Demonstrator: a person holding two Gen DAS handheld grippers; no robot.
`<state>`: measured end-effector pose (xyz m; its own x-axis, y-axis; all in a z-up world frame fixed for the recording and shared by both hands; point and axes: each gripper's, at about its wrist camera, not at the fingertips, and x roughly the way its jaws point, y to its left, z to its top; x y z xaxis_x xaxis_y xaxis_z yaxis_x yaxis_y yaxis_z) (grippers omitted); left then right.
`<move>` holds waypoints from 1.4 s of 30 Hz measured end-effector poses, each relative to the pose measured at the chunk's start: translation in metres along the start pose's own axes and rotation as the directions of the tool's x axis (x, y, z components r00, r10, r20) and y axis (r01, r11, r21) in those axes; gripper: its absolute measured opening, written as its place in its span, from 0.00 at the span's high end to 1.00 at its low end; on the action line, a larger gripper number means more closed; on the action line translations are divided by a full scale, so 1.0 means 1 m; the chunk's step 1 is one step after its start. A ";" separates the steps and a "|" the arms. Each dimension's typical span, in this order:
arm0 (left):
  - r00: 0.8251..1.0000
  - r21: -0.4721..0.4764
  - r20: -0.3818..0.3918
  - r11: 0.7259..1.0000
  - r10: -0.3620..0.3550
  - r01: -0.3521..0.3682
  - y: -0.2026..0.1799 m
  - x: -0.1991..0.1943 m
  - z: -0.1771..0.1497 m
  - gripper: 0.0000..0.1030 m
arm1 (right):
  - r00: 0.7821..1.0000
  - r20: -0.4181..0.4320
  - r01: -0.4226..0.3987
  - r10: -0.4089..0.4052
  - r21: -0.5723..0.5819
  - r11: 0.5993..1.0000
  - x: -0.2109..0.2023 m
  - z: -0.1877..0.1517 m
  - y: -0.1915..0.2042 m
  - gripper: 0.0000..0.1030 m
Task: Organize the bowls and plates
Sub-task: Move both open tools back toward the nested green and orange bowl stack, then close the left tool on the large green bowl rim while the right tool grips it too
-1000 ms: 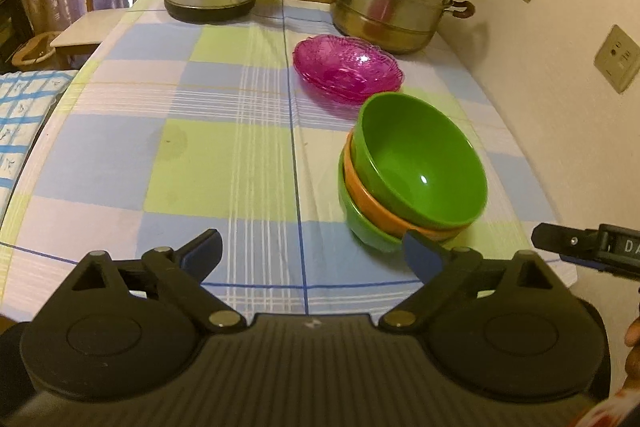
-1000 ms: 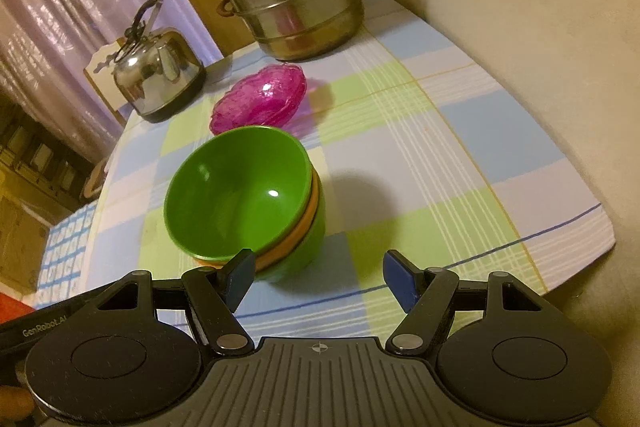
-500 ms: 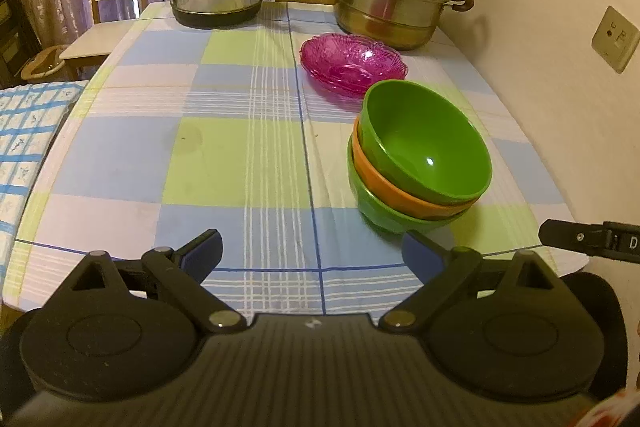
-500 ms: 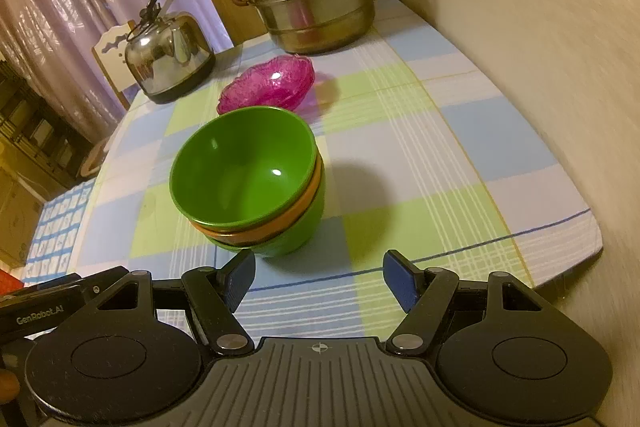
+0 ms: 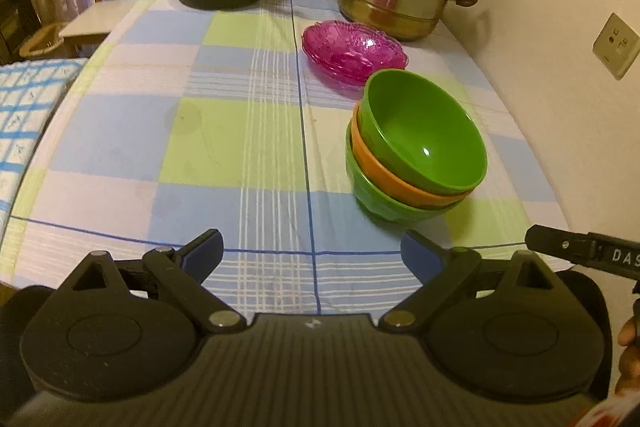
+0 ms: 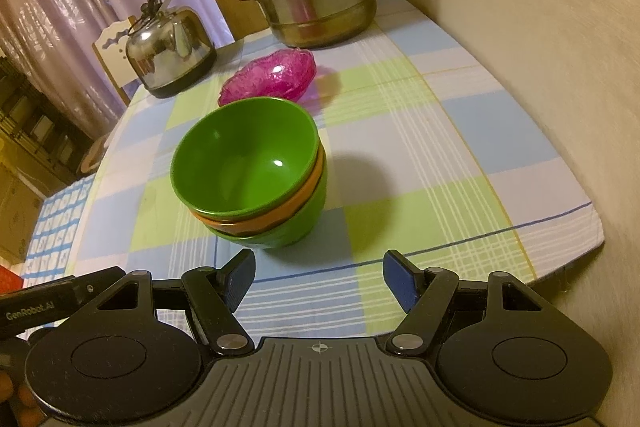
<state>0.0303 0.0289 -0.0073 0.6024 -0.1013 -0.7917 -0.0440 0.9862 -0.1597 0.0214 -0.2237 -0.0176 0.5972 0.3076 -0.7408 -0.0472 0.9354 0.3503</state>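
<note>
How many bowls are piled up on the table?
3, nested in one stack: a green bowl on top, an orange bowl in the middle and a green bottom bowl on the tablecloth. Another could hide inside; only rims show.

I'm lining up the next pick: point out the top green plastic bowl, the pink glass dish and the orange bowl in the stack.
Top green plastic bowl (image 5: pixel 420 135), left wrist view, on its inner wall.
Pink glass dish (image 5: pixel 352 49), left wrist view, on its inside centre.
Orange bowl (image 6: pixel 298 201), right wrist view, on its exposed rim band.

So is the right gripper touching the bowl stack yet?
Apart. In the right wrist view the right gripper is open and empty, with tablecloth showing between its fingertips and the bowl stack.
</note>
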 end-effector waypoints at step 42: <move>0.983 -0.121 -0.060 0.978 -0.175 0.167 -0.010 0.085 0.082 0.29 | 0.996 -0.029 -0.081 0.084 0.103 0.991 0.049 0.055 -0.018 0.32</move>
<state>0.1470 0.0212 -0.0247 0.5522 -0.2800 -0.7853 -0.0392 0.9322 -0.3599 0.0958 -0.2351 -0.0288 0.5675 0.3901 -0.7251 -0.0123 0.8846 0.4663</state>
